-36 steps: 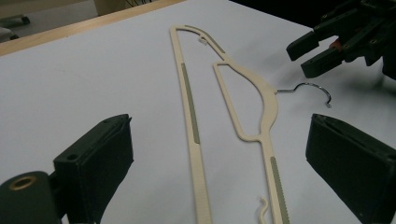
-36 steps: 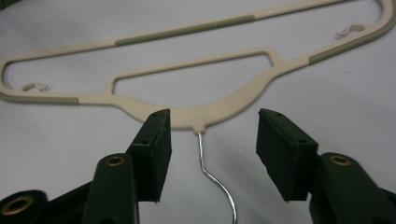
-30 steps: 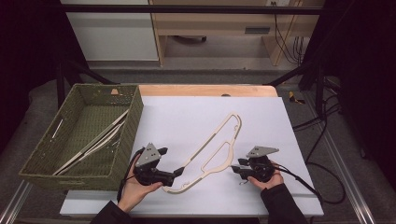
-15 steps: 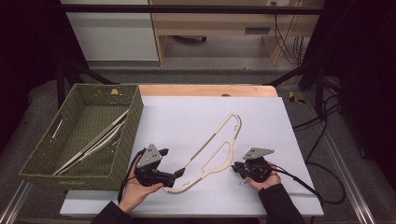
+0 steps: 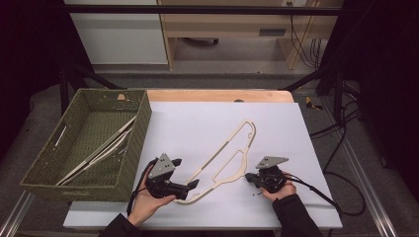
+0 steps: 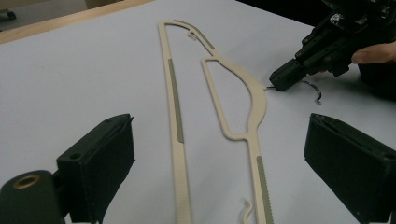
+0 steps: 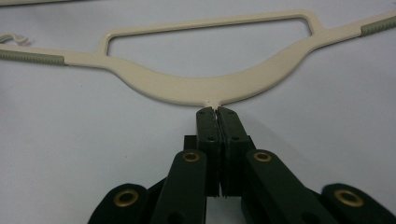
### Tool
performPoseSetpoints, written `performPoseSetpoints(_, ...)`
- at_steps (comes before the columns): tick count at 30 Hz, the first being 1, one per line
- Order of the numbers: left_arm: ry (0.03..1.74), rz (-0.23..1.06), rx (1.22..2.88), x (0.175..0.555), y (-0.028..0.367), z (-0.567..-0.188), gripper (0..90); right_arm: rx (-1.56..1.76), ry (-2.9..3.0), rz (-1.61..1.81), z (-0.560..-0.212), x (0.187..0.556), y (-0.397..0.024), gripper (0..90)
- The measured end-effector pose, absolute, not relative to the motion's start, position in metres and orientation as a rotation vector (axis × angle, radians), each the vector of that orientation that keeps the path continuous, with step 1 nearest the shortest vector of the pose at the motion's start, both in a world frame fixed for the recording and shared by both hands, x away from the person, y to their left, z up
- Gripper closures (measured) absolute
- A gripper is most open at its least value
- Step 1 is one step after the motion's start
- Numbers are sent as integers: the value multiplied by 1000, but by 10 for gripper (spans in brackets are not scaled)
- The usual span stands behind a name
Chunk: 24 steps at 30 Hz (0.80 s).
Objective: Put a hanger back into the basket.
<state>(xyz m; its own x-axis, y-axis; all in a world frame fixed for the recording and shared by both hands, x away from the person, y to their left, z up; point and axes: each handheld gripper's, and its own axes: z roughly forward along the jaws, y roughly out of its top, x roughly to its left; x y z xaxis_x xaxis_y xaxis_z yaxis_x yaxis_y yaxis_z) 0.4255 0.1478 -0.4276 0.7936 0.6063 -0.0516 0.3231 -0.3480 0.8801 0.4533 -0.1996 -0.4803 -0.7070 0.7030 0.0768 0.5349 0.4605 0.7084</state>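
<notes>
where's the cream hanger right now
In the high view the cream hanger lies flat on the white table, right of the green basket, between the left gripper and the right gripper, which pinches its hook.

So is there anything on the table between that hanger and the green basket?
Nothing visible. The cream hanger lies on the white table, with bare surface up to the basket. The left gripper sits open at its lower end; the right gripper has just closed on its hook.
</notes>
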Motion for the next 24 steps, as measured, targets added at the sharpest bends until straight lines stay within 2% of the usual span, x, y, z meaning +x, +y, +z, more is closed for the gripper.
performPoseSetpoints(13,634,322,2036,434,106,-427,110,1057,2473,1137,-463,450,-202,892)
performPoseSetpoints(24,592,264,2128,450,62,-435,184,1048,2477,1128,-452,449,-199,892)
